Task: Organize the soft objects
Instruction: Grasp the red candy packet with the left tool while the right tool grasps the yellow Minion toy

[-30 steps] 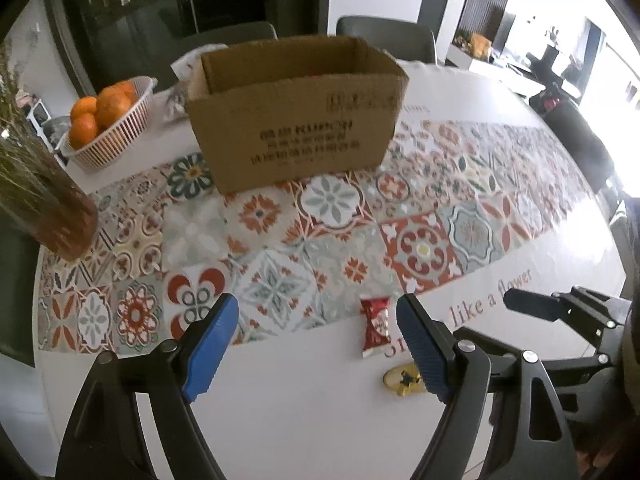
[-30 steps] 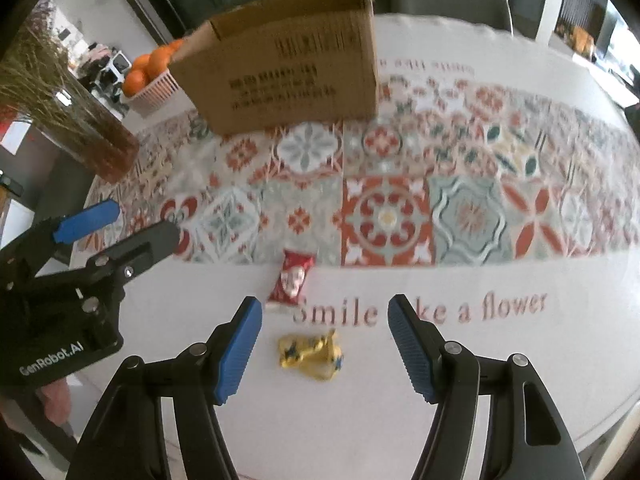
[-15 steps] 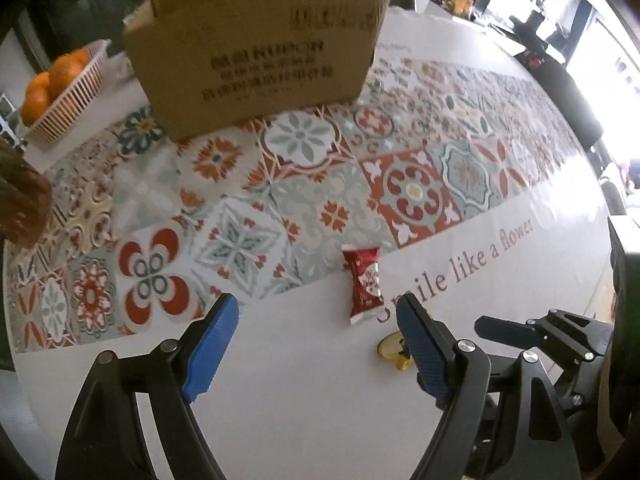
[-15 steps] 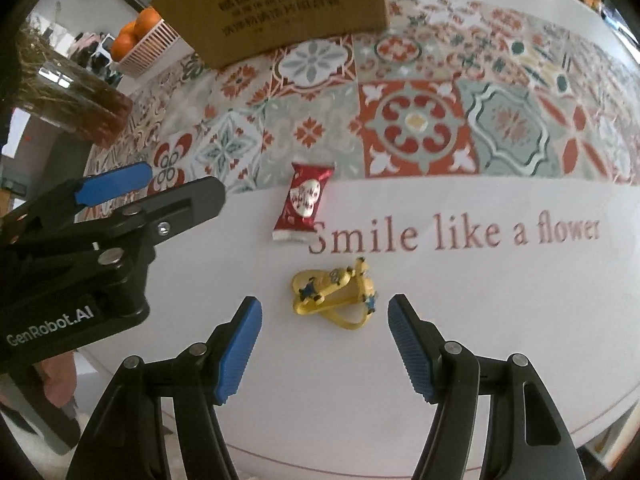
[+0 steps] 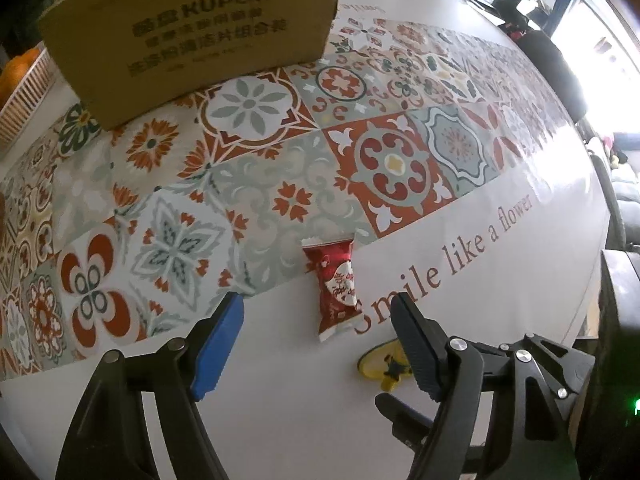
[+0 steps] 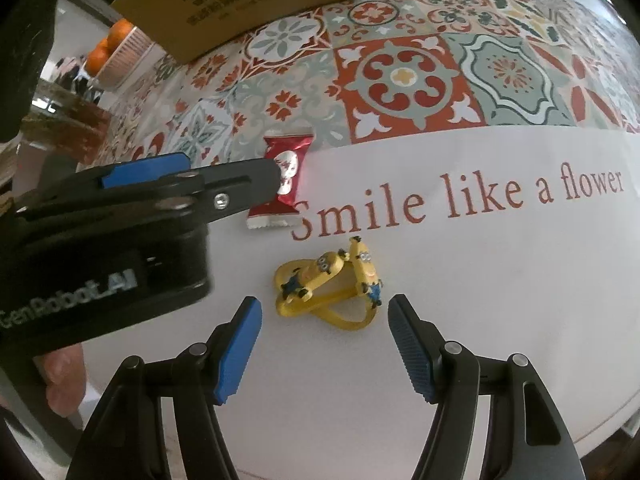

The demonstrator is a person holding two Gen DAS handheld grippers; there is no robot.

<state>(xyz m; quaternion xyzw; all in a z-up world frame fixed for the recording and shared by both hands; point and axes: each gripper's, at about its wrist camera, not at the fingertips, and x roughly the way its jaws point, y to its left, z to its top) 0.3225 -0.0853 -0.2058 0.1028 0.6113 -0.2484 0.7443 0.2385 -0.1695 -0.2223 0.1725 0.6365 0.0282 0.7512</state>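
A red snack packet (image 5: 334, 286) lies on the white tablecloth at the edge of the tile pattern. My left gripper (image 5: 318, 342) is open, low over the table, with the packet just ahead between its fingers. A yellow minion rubber band toy (image 6: 330, 282) lies nearer the table edge. My right gripper (image 6: 324, 340) is open, with the toy just ahead between its fingers. The packet also shows in the right wrist view (image 6: 282, 182), partly behind the left gripper (image 6: 172, 178). The toy shows partly hidden in the left wrist view (image 5: 382, 362). A brown cardboard box (image 5: 188, 28) stands behind.
A white basket of oranges (image 6: 116, 50) stands left of the box. A brown vase with dried stems (image 6: 68, 120) is at the left edge. The table's rounded front edge (image 6: 560, 436) is close below the right gripper. Dark chairs (image 5: 552, 64) stand at the far right.
Both grippers have moved forward and down toward the table. The packet and the toy now sit closer, each between its gripper's open fingers. Neither object has moved.
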